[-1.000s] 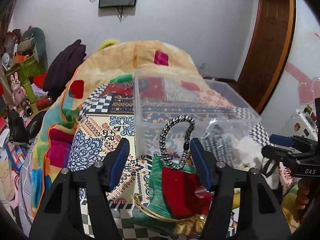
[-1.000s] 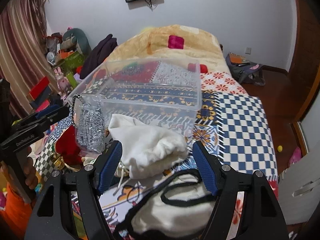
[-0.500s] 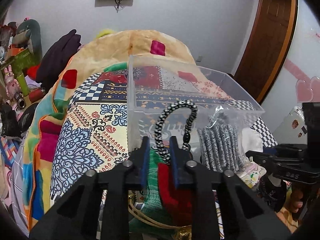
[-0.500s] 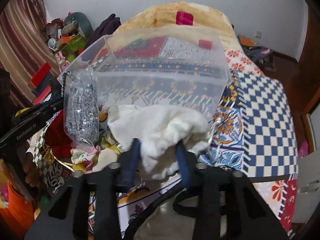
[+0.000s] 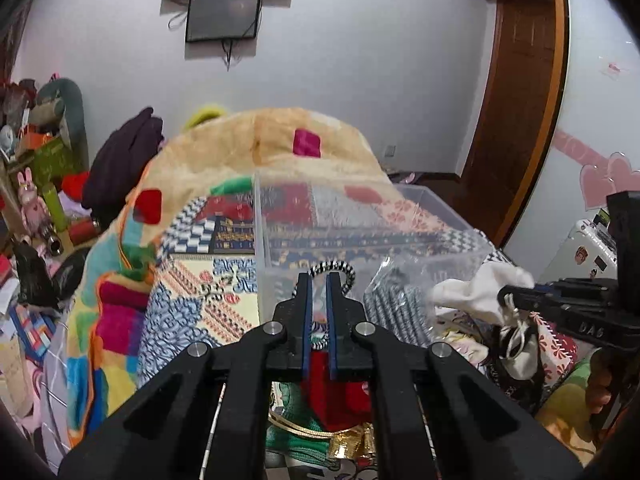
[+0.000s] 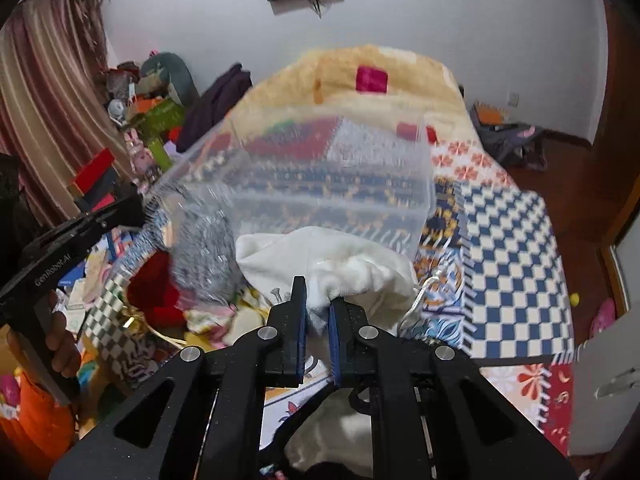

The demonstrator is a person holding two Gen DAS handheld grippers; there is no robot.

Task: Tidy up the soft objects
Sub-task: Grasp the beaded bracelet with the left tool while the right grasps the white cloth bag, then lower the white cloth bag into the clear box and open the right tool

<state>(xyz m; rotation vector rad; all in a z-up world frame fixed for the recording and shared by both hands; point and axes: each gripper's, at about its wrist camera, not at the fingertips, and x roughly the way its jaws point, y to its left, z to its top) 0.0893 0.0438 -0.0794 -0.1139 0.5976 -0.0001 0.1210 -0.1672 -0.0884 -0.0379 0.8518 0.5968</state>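
My left gripper [image 5: 317, 280] is shut on the black-and-white striped cord loop [image 5: 340, 269] of a clear plastic bag holding grey striped fabric [image 5: 394, 304], lifted in front of the clear plastic bin [image 5: 360, 232]. My right gripper [image 6: 317, 304] is shut on a white soft cloth pouch [image 6: 344, 264], held up just before the bin [image 6: 320, 184]. The pouch also shows in the left wrist view [image 5: 476, 288], and the bag in the right wrist view [image 6: 204, 252]. A red and green cloth [image 5: 340, 396] lies under the left gripper.
The bin stands on a bed with a patterned quilt [image 6: 508, 260] and a tan blanket [image 5: 260, 144]. More soft items, a white bag with black straps [image 6: 320, 440] and a red cloth [image 6: 154, 284], lie near the front edge. Clutter fills the left side [image 5: 36, 184].
Both grippers closed from open: the left on the striped cord loop, the right on the white pouch. Both have since lifted their items toward the bin.
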